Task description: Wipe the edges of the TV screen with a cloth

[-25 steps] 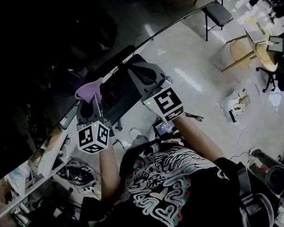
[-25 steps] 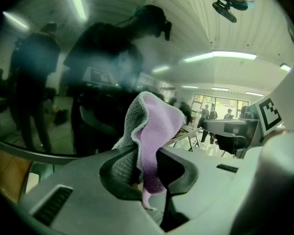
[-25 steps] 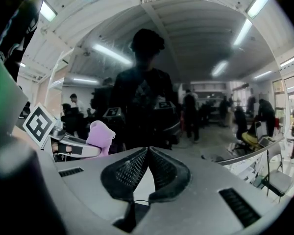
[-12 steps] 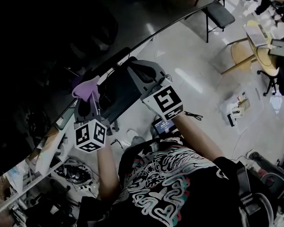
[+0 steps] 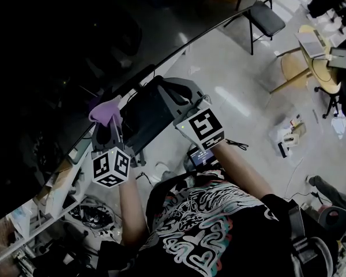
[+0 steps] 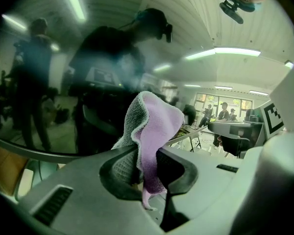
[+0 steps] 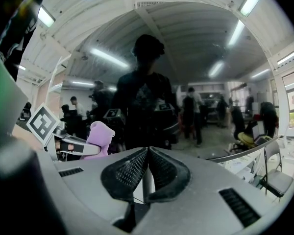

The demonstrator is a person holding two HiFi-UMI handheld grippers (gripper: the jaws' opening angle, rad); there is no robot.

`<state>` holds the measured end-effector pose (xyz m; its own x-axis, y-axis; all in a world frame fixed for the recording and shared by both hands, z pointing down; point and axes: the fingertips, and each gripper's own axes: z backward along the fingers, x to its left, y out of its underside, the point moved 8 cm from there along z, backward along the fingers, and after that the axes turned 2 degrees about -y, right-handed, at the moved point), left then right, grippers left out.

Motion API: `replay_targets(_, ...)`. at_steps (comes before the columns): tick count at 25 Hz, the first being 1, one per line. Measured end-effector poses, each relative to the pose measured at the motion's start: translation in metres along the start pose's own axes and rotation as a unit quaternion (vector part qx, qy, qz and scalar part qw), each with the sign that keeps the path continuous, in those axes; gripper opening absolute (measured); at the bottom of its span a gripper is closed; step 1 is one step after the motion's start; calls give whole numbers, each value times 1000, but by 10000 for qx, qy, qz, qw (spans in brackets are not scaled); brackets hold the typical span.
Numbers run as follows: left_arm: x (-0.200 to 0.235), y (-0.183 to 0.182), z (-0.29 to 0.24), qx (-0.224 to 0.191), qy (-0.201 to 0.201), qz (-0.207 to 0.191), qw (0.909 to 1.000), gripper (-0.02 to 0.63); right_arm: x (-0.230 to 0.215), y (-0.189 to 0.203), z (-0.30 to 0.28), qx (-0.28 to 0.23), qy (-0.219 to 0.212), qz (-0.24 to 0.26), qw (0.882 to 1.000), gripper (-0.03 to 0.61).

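Mid-wipe: the left gripper [image 6: 147,154], fingers clamped on a folded purple cloth [image 6: 157,124], holds it at the dark TV screen's [image 5: 57,68] edge. The right gripper [image 7: 146,153], fingers closed and empty, hovers alongside. The next move probably needs a steady slide along the edge.

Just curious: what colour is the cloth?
The cloth is pale purple, grey on one side; best seen in the left gripper view.

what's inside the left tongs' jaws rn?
A purple cloth, pinched in the left tongs; its folded top sticks up toward the dark TV screen. How much is bunched between the pads is covered.
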<state>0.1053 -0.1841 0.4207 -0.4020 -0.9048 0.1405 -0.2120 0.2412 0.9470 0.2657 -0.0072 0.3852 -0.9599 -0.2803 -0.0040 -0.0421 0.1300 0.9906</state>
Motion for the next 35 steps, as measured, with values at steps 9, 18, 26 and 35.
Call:
replay_targets(9, -22, -1, -13, 10, 10, 28, 10000, 69, -26, 3, 20, -18, 147, -44, 9999, 29)
replay_targets(18, -34, -3, -24, 53, 59, 15, 10000, 70, -42, 7, 34, -72, 313, -88, 9994, 29)
replay_targets(26, -55, 1, -40, 51, 88, -55, 9999, 70, -65, 18, 59, -89, 521, -123, 9985, 29)
replay_targets(35, -80, -3, -58, 87, 223, -155, 9996, 69, -89, 17, 81, -129, 717, -112, 9973, 29)
